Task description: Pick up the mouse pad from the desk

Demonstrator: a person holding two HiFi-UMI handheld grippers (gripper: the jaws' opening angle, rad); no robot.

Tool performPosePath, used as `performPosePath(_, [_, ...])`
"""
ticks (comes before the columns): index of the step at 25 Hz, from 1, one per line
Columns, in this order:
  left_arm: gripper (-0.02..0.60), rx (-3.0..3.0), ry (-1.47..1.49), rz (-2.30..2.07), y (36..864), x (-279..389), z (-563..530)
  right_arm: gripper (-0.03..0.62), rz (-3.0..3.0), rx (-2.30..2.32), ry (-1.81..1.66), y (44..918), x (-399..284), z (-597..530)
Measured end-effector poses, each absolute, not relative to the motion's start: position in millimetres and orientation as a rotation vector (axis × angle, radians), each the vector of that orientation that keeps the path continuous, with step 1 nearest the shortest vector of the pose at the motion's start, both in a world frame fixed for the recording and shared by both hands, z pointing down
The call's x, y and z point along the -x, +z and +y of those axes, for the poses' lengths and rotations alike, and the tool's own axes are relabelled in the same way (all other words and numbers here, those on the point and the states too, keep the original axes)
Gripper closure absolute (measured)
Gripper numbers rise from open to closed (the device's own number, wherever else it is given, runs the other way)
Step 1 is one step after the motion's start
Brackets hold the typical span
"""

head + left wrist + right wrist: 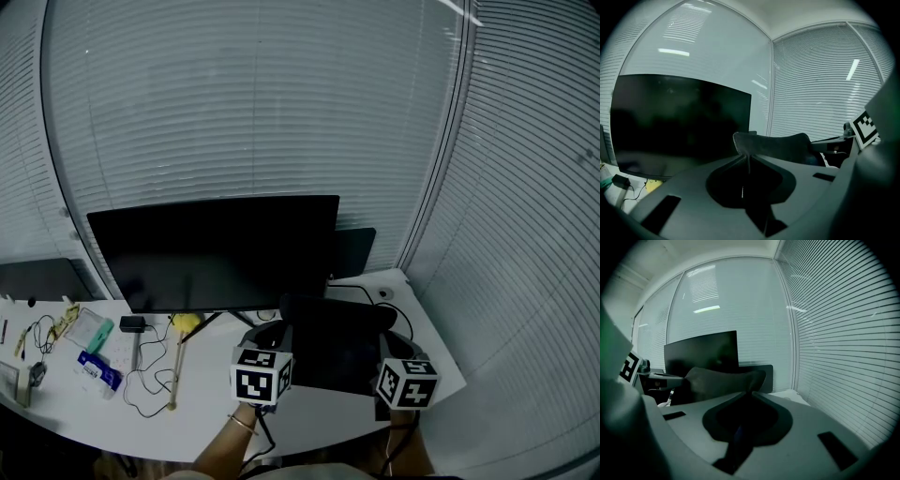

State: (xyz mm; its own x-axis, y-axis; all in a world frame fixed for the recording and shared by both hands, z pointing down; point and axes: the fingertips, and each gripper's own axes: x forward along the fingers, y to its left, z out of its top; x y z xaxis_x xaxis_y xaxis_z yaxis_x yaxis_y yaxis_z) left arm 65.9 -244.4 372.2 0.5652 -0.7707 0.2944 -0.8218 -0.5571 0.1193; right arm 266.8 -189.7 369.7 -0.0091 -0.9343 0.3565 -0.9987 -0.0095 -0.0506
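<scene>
The dark mouse pad (336, 339) hangs above the white desk (197, 412), sagging a little between both grippers. My left gripper (279, 330) is shut on the pad's left edge, and my right gripper (394, 339) is shut on its right edge. In the left gripper view the pad (780, 146) runs off to the right from the pinch of my left gripper (748, 157). Seen from the right gripper view, the pad (719, 380) stretches away to the left of my right gripper (751, 393). The pad's underside is hidden.
A large black monitor (216, 248) stands just behind the pad, with a smaller dark panel (356, 248) behind it. Cables (150, 380), a yellow item (186, 323), a wooden stick (175, 375) and blue-and-white packets (97, 367) lie on the desk's left. Window blinds (281, 103) close off the back and right.
</scene>
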Motion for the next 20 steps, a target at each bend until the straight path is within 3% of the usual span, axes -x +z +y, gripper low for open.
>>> performPosePath(20, [0.54,-2.57,0.307,-1.325,368.5,-74.1,-251.7,0.542,-2.051,-2.053,0.443,369.3,-275.3,-195.4])
